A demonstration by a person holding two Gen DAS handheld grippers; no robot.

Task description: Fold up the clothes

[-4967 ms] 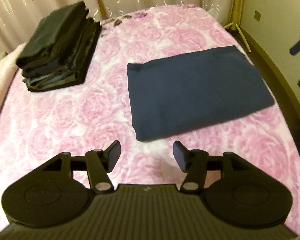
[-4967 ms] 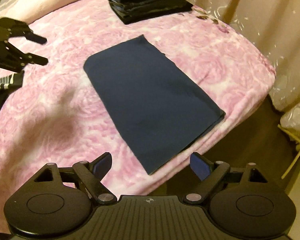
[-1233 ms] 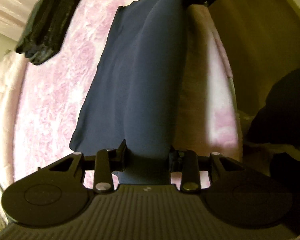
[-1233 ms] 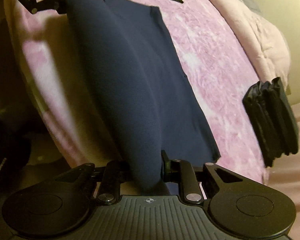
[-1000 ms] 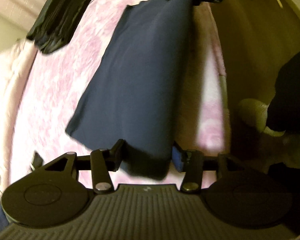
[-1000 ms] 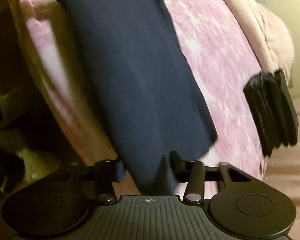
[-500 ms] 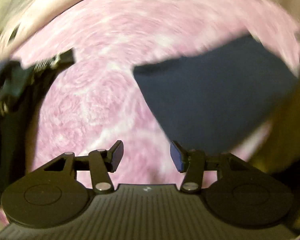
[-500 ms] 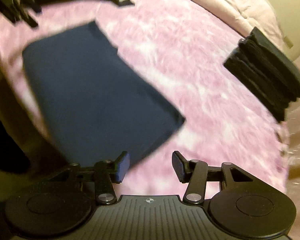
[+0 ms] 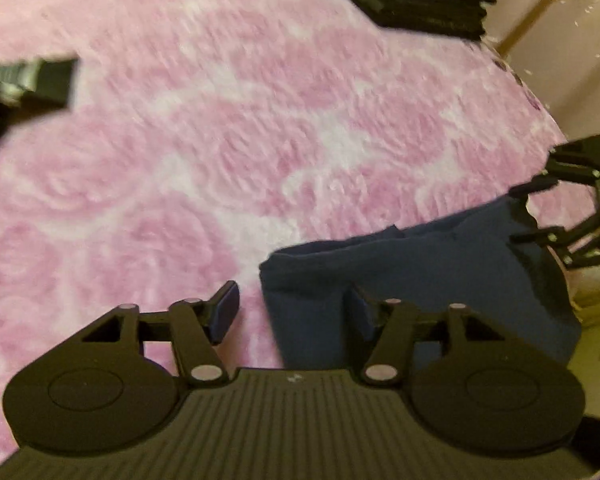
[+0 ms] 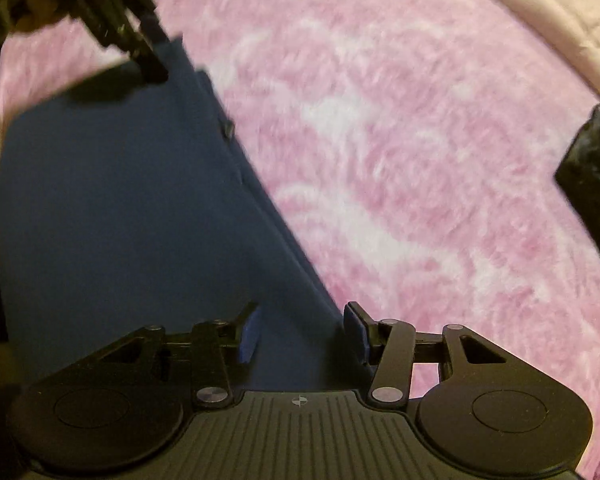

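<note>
While both sets of jaws stand spread over one edge of the navy cloth point(image 10: 112, 208) on the bed point(image 9: 220, 140), left gripper point(image 9: 292, 312) and right gripper point(image 10: 300, 332) should each pinch every layer.

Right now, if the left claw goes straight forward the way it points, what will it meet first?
Probably the folded navy cloth: its near corner already lies between the open fingers of the left claw, over the pink blanket. Depth is unclear.

Dim, warm indoor light; both fisheye views are motion-blurred, edges bent, corners perhaps vignetted dark.
</note>
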